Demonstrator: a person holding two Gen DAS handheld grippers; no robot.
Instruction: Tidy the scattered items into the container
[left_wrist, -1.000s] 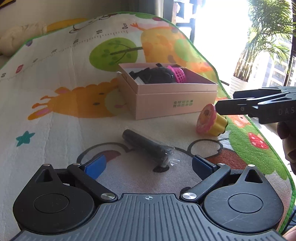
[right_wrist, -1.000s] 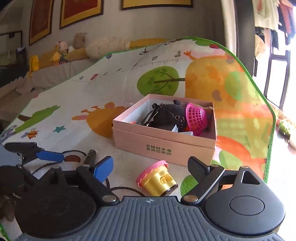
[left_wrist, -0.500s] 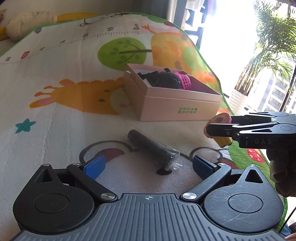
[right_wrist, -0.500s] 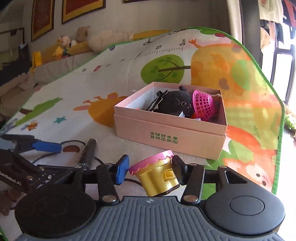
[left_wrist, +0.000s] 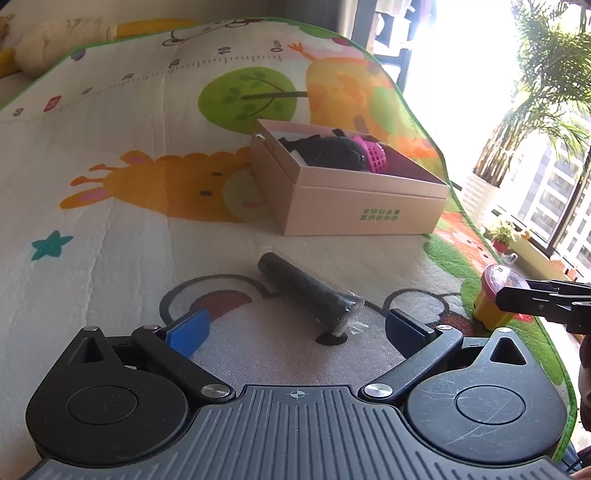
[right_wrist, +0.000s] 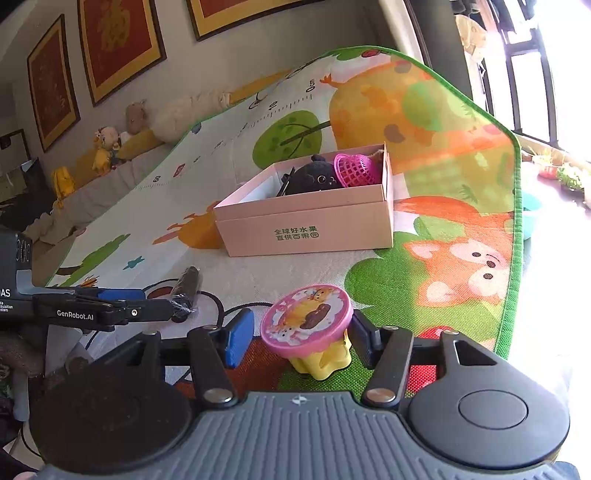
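Observation:
A yellow toy cup with a pink lid (right_wrist: 306, 317) stands upright on the play mat, between the pads of my right gripper (right_wrist: 299, 339). Its jaws are opening, and a thin gap shows at the left blue pad (right_wrist: 240, 341). The left wrist view shows the cup (left_wrist: 495, 295) at the mat's right edge. A black wrapped tube (left_wrist: 310, 291) lies on the mat just ahead of my left gripper (left_wrist: 297, 328), which is open and apart from it. The pink box (left_wrist: 369, 214) further back holds a black plush (right_wrist: 314, 181) and a pink basket (right_wrist: 354, 170).
The mat's green edge (right_wrist: 513, 258) runs close on the right, with a window and potted plants beyond. Soft toys (right_wrist: 107, 147) line the far left under framed pictures. A person's hand (left_wrist: 585, 369) holds the right gripper.
The right gripper closed on the toy cup, drew it back toward the mat's near right edge, and the cup now stands lid up with the jaws wider. The left gripper barely moved.

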